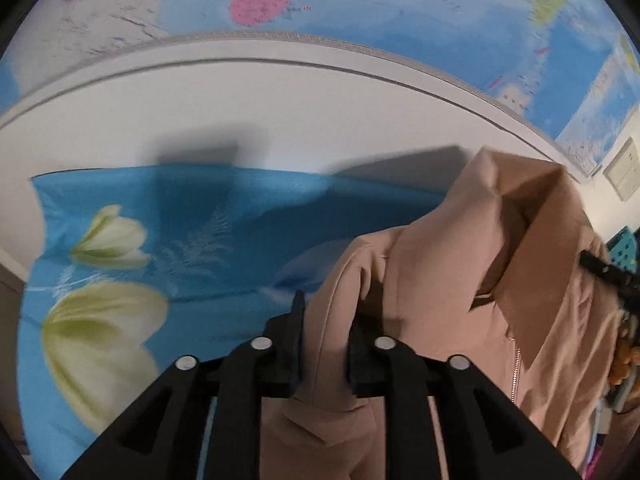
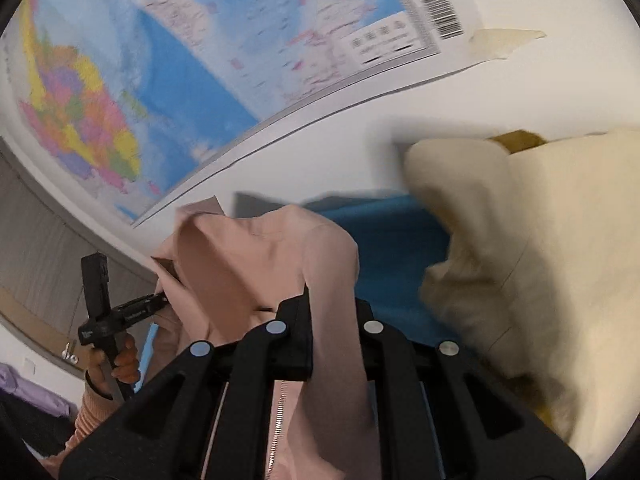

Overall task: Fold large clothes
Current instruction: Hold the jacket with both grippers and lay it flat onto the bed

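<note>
A: Where is the jacket (image 1: pixel 460 280)?

B: In the left wrist view the pink-tan jacket fills the lower right of the frame, its collar standing up toward the upper right and a zip running down at the lower right. It hangs in front of a blue sheet (image 1: pixel 180 240) with pale flowers that spreads across the left and middle.

A: And the left gripper (image 1: pixel 324 344)?

B: It sits at the bottom centre. A fold of the jacket runs between its two fingers (image 1: pixel 290 344). The cloth fills the gap, but the view is blurred and I cannot tell whether the pads press on it or only stand beside it.

A: The right gripper (image 2: pixel 332 336)?

B: Bottom centre of the right wrist view, with the jaws closed on a strip of the jacket that passes between the fingers and hangs below them, the zip showing at the bottom edge. The cloth rises from there into a hump at mid frame.

A: Anything else there?

B: At the lower left of that view a hand (image 2: pixel 120 360) holds the left gripper's handle, its tip against the jacket's left edge. A cream pile of bedding (image 2: pixel 540 260) takes up the right side, with the blue sheet behind the jacket at centre. A world map (image 2: pixel 200 60) covers the white wall across the upper left; it also spans the top of the left wrist view.
</note>
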Motion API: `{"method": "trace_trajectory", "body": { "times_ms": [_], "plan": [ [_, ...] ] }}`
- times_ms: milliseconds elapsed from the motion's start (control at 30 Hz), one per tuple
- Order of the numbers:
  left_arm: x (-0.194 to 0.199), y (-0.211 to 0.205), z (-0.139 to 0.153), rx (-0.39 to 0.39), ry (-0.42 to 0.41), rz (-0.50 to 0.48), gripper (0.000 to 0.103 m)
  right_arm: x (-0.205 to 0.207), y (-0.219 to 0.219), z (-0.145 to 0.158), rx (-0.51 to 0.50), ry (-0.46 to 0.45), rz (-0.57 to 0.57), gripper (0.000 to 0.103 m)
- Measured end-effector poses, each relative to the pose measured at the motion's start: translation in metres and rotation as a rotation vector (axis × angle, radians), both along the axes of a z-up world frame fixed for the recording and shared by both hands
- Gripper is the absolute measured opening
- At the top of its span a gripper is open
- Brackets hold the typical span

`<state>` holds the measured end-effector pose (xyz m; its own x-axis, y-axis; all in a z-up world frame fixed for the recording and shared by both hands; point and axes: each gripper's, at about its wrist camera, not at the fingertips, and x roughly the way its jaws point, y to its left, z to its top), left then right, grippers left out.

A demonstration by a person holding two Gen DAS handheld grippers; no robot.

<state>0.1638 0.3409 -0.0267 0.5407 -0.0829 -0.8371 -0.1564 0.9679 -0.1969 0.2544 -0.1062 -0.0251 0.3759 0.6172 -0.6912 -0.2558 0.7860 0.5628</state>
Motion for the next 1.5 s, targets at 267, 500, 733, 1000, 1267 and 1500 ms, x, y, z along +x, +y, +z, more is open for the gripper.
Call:
{"method": "trace_trajectory", "body": {
  "times_ms": [267,500,733,1000,1267,1500],
  "plan": [
    [-0.042,0.006,0.018,-0.001,-0.077,-0.087,0.062,-0.023,0.006,0.013,-0.177,-0.082,-0.075,0.056],
    [-0.125,-0.003,0.023,0.092,-0.107,-0.206,0.076,-0.070,0.068,0.047,-0.148,-0.254,0.142,0.078],
    [-0.171,-0.015,-0.005,0.027,-0.058,-0.290,0.077,-0.018,0.129,-0.038,-0.211,-0.044,0.163,0.047],
    [-0.227,-0.044,-0.021,0.071,-0.008,-0.442,0.060,0.008,0.074,-0.057,-0.064,0.028,0.033,0.002],
    [-0.212,0.043,0.038,0.035,-0.060,-0.069,0.002,0.006,0.055,-0.062,-0.056,0.028,0.031,0.002],
    [-0.185,0.034,0.038,0.518,0.056,0.073,0.049,-0.004,0.058,-0.067,-0.093,0.024,0.046,0.015]
  ]
}}
